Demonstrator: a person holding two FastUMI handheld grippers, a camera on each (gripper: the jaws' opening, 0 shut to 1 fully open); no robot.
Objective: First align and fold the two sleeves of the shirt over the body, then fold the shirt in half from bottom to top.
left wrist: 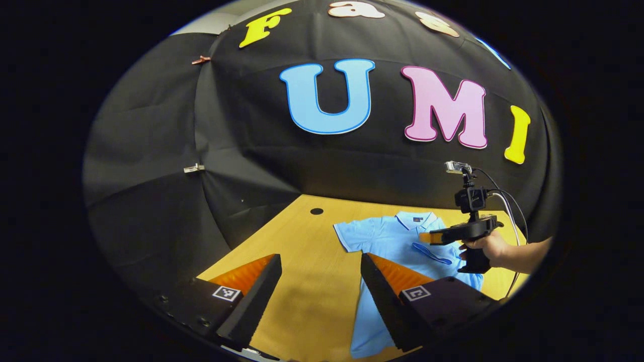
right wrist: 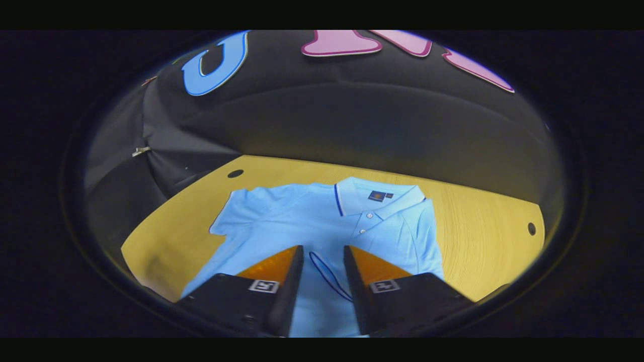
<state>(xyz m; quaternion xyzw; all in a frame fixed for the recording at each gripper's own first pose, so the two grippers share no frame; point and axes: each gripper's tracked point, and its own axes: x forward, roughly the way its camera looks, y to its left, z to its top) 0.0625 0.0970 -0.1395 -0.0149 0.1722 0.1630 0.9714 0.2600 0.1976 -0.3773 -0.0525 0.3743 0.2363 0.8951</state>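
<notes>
Shirt flat on counter, under spread right claw; left claw spread, beside shirt; hand seen in left gripper view.

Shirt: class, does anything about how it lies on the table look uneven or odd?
Yes. The shirt lies lopsided on the table: one sleeve is already folded over the body, its trimmed edge crossing the front, while the other sleeve still spreads out flat.
</notes>
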